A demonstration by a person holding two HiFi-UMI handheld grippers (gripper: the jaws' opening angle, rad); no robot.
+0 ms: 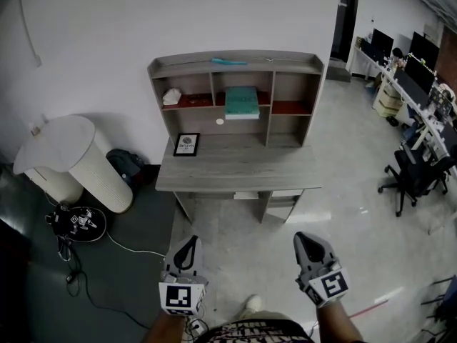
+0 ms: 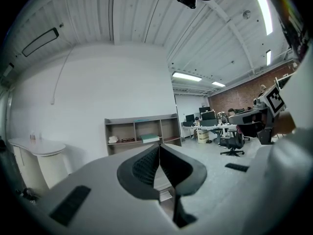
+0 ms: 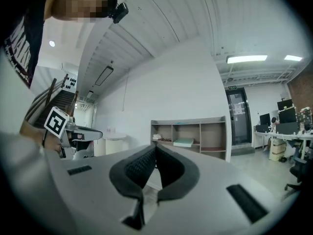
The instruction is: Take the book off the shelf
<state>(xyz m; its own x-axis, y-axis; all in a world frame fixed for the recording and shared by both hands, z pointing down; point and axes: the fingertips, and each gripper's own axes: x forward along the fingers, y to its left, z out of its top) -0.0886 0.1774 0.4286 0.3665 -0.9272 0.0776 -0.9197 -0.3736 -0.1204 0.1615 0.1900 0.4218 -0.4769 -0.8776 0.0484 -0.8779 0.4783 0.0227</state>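
A teal book (image 1: pixel 242 102) lies flat in the middle compartment of the grey shelf unit (image 1: pixel 235 66) on top of a desk (image 1: pixel 235 171) against the white wall. The same book (image 2: pixel 149 138) shows small in the left gripper view, and the book (image 3: pixel 184 142) also appears far off in the right gripper view. My left gripper (image 1: pixel 187 245) and right gripper (image 1: pixel 303 241) are held low over the floor, well short of the desk. Both are shut with nothing between their jaws.
A white round bin (image 1: pixel 68 159) and a dark bag (image 1: pixel 126 164) stand left of the desk, with cables (image 1: pixel 78 224) on the floor. A framed picture (image 1: pixel 186 144) leans on the desk. Office chairs (image 1: pixel 410 177) and workstations fill the right side.
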